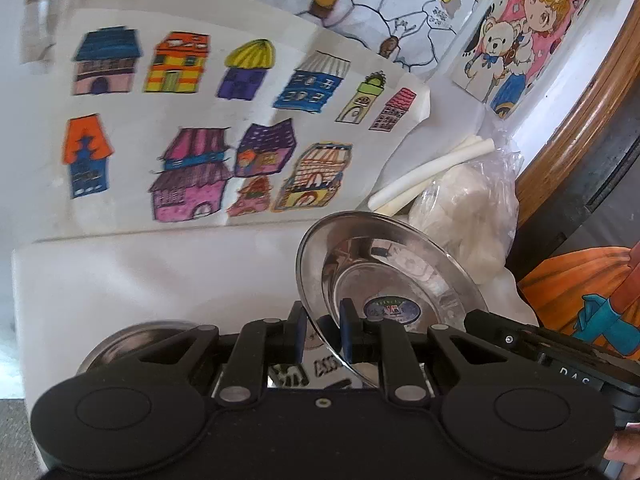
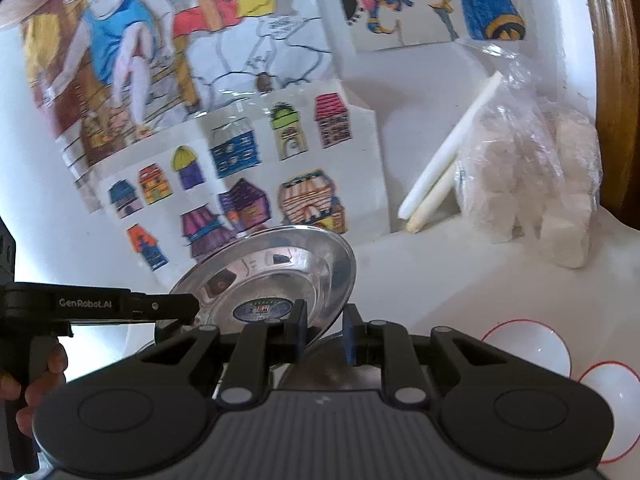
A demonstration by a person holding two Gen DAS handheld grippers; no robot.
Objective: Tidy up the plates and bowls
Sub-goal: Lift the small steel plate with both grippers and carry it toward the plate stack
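Now both the left gripper [image 1: 323, 334] and right gripper [image 2: 325, 334] clamp one steel plate [image 1: 384, 276], lifted above the white bowls [image 2: 528, 346]. Next comes setting it down level.

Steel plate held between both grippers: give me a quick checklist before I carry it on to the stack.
1. Left gripper shut on steel plate rim: ok.
2. Right gripper shut on the opposite rim: ok.
3. Plate level: not ok, tilted in both views.
4. Plate empty apart from its centre sticker: ok.
5. Red-rimmed white bowls apart from the plate: ok.
6. Where it should land: cannot tell.
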